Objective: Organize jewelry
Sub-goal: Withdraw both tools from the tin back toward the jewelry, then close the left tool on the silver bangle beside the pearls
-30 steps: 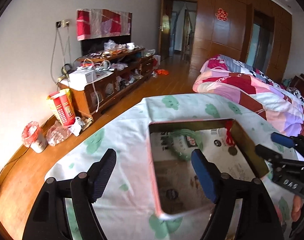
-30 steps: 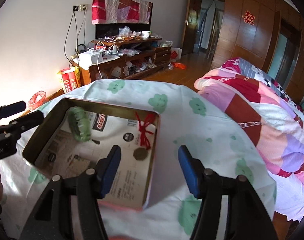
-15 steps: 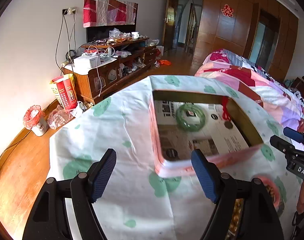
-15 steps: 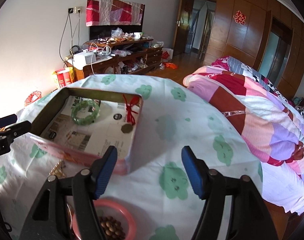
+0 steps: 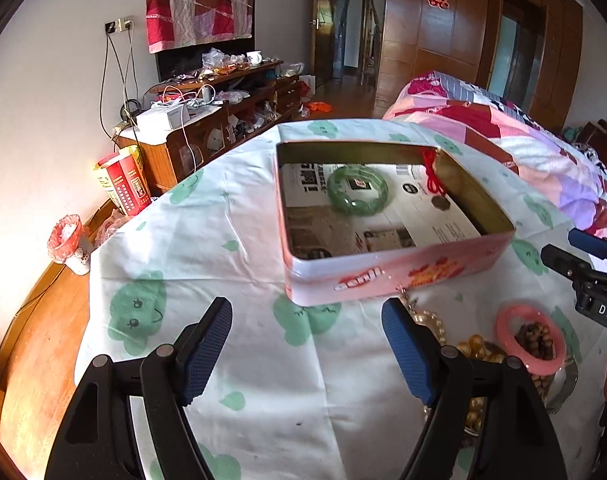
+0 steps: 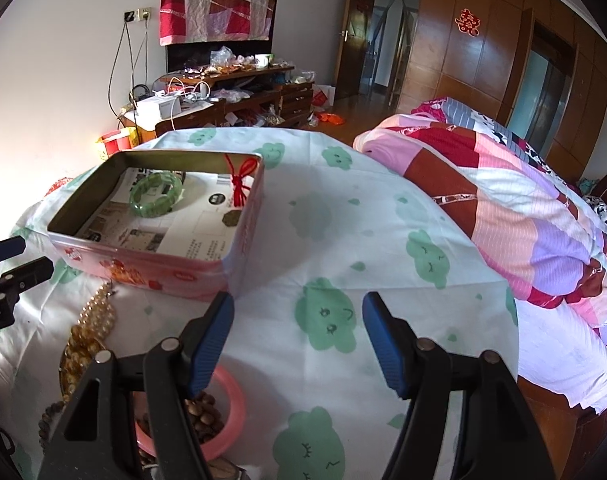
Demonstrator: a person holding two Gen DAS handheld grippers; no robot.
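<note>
A pink tin box (image 5: 399,276) (image 6: 151,276) stands open on the cloth-covered table. In it lie a green bangle (image 5: 357,195) (image 6: 156,194) and a red-corded pendant (image 5: 433,178) (image 6: 241,182). In front of the box lie a pearl necklace (image 5: 427,320) (image 6: 97,314), amber beads (image 5: 477,350) (image 6: 77,354), a pink bangle (image 5: 531,338) (image 6: 231,412) and brown wooden beads (image 5: 533,334) (image 6: 201,416). My left gripper (image 5: 307,352) is open and empty, short of the box. My right gripper (image 6: 297,344) is open and empty, right of the jewelry pile.
The table carries a white cloth with green cloud prints (image 6: 331,320). A bed with a patchwork quilt (image 6: 503,200) lies right. A cluttered wooden TV cabinet (image 5: 215,112) stands against the far wall. A small bin (image 5: 69,240) sits on the floor at left.
Both grippers have drawn back from the tin box and stayed open. The loose jewelry in front of the box has come into view.
</note>
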